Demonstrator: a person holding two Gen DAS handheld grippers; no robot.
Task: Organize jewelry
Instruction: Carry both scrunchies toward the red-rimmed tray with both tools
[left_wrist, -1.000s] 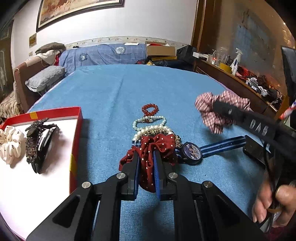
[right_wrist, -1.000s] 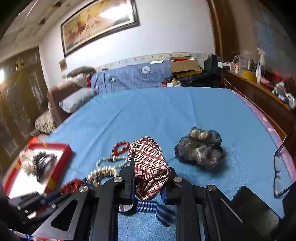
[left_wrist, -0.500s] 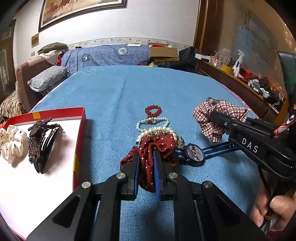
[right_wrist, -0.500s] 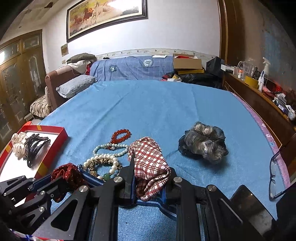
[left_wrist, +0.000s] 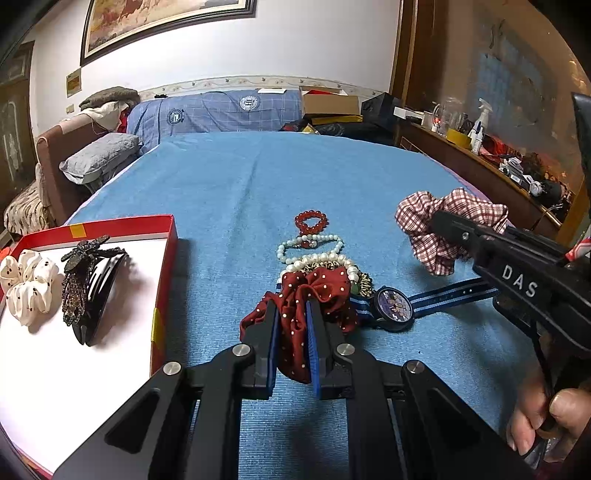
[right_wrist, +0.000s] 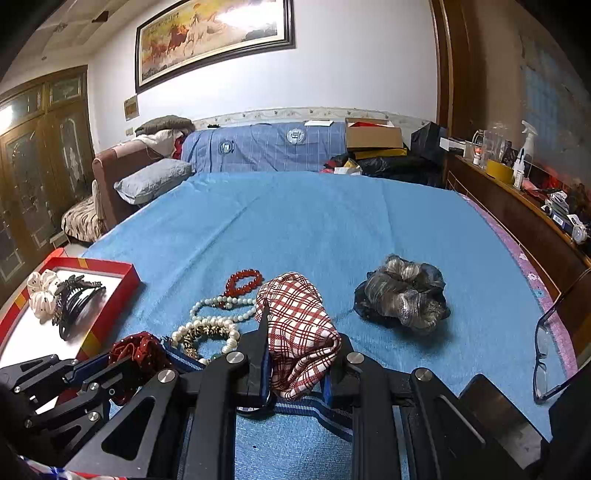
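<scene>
My left gripper (left_wrist: 291, 314) is shut on a dark red polka-dot scrunchie (left_wrist: 314, 291) that rests on the blue bedspread. My right gripper (right_wrist: 295, 325) is shut on a red-and-white plaid scrunchie (right_wrist: 299, 328), held just above the cloth; it also shows in the left wrist view (left_wrist: 443, 229). Beyond the red scrunchie lie pearl strands (left_wrist: 314, 251), a red bead bracelet (left_wrist: 311, 220) and a blue-strapped watch (left_wrist: 393, 308). A red-rimmed box (left_wrist: 162, 280) at left holds a white dotted scrunchie (left_wrist: 27, 284) and a black hair clip (left_wrist: 92, 288).
A grey-blue scrunchie (right_wrist: 402, 295) lies on the bedspread to the right. Glasses (right_wrist: 546, 339) lie at the bed's right edge. A wooden shelf with bottles (right_wrist: 517, 173) runs along the right. A sofa with a pillow (right_wrist: 151, 181) stands beyond the bed.
My right gripper with the plaid scrunchie has shifted slightly and its view has swung right. The left gripper stays shut on the red scrunchie with little movement.
</scene>
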